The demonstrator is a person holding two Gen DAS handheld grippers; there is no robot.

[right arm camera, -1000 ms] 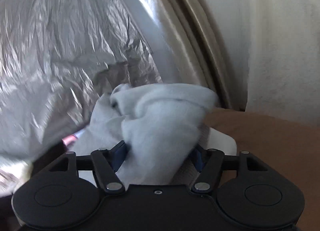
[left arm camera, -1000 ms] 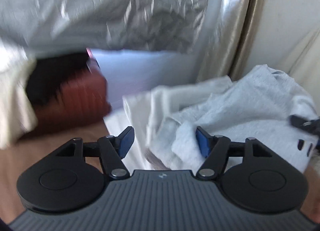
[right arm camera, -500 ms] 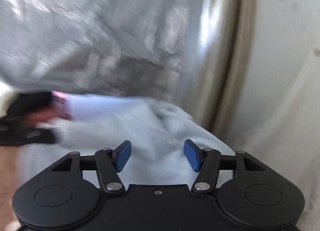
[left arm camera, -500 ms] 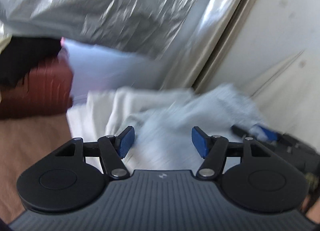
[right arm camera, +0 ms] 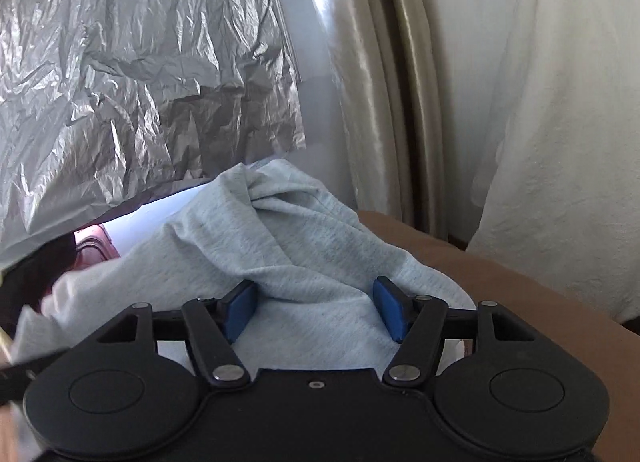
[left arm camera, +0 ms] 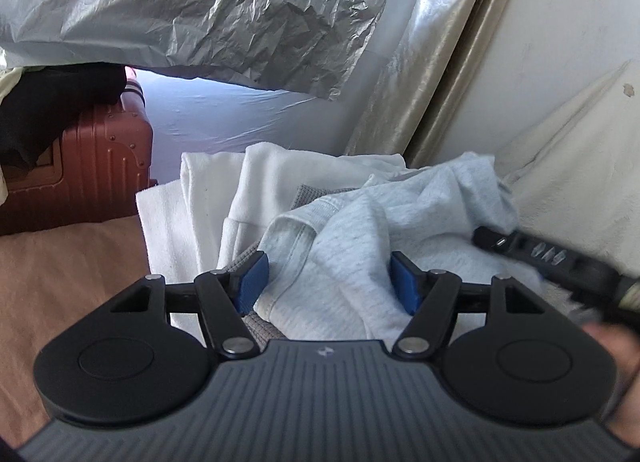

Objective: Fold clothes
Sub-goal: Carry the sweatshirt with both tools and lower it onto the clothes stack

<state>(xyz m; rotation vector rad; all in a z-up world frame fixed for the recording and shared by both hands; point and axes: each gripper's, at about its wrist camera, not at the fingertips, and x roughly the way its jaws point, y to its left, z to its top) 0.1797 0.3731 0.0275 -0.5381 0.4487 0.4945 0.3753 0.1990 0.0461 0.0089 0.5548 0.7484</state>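
A crumpled light grey garment [left arm camera: 404,221] lies on a pile with a white garment [left arm camera: 256,185] and a grey ribbed cloth [left arm camera: 308,193] under it. My left gripper [left arm camera: 330,280] is open, its blue pads on either side of the grey garment's hem. In the right wrist view the same grey garment [right arm camera: 288,238] bulges up in front of my right gripper [right arm camera: 314,310], which is open with cloth lying between its pads. The right gripper [left arm camera: 568,262] also shows at the right edge of the left wrist view, resting on the garment.
A red-brown suitcase [left arm camera: 92,165] with dark clothing [left arm camera: 48,101] on top stands at the left. The pile sits on a brown surface [left arm camera: 68,266]. Crinkled silver plastic sheeting [left arm camera: 208,9], a beige curtain [right arm camera: 384,81] and a white cloth [right arm camera: 560,121] close off the back and right.
One second ago my right gripper was closed around a bunch of the grey garment; now it is open. Both grippers swung right, then settled low over the pile.
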